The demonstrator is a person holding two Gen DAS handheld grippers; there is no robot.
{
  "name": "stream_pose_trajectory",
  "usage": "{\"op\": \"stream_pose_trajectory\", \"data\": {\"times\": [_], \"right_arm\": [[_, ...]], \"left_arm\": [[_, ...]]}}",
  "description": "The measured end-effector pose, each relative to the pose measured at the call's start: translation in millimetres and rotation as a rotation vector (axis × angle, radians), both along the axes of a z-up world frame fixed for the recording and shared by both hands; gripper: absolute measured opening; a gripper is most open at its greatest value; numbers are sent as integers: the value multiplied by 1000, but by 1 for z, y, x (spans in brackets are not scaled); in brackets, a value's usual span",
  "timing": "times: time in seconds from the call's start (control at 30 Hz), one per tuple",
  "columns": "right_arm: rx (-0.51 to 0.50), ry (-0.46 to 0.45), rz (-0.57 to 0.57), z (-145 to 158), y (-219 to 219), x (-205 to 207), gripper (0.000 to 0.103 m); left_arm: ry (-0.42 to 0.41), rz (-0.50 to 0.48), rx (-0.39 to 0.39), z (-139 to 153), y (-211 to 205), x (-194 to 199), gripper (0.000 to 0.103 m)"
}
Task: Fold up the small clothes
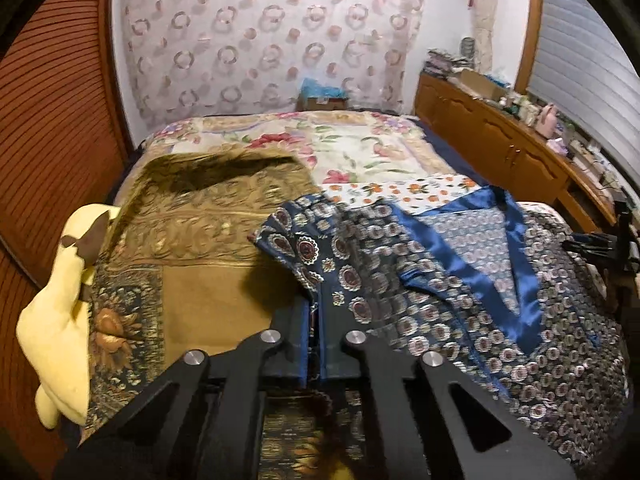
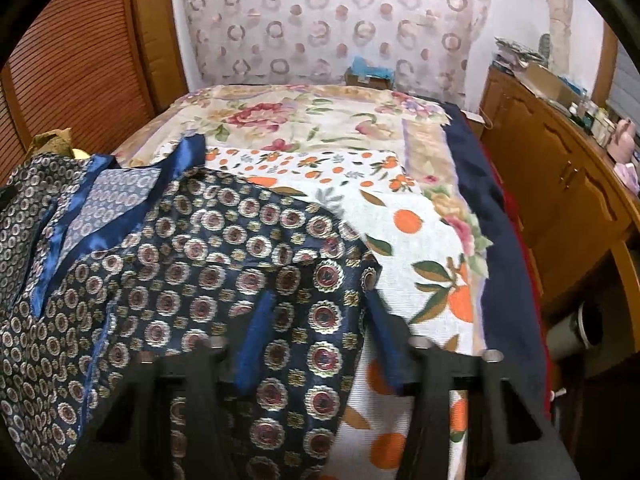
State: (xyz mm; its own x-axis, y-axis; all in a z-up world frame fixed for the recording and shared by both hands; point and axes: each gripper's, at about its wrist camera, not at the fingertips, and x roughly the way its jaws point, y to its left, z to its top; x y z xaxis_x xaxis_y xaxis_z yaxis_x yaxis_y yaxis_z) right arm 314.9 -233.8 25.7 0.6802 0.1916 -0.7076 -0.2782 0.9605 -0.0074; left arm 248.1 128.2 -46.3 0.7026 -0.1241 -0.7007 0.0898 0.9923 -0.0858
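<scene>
Blue patterned garment (image 1: 460,280) between closed left jaws, on bed (image 1: 360,148).

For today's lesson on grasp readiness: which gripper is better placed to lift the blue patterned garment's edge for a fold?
Left. The left gripper appears closed on the blue patterned garment at its edge, ready to lift. The right gripper is wide open, cloth merely lying between its fingers.

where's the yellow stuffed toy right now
The yellow stuffed toy shows only in the left wrist view, at the far left edge, lying on the gold patterned blanket beside the louvered wooden door.
</scene>
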Motion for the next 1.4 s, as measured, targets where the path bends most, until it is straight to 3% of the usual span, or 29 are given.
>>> {"op": "stream_pose_trajectory", "data": {"times": [0.07,0.4,0.7,0.87,1.0,1.2,1.4], "right_arm": [[25,10,31,1,4,-3,4],[56,-207,20,53,8,-89,2],[105,-306,14,73,-5,-199,2],[158,-335,20,68,-14,-267,2],[183,-317,20,46,-28,-313,2],[194,-233,13,21,-44,-358,2],[132,-86,-7,-25,-52,-360,3]], "left_arm": [[-36,-18,-4,8,-7,-7,2],[-237,-97,-45,69,-34,-87,2],[-315,-115,-74,84,-25,-174,2],[-315,-83,-125,70,-7,-217,2],[-291,-38,-129,47,6,-246,2],[-217,9,-136,8,10,-265,2],[-146,48,-125,-22,14,-273,2]]}}
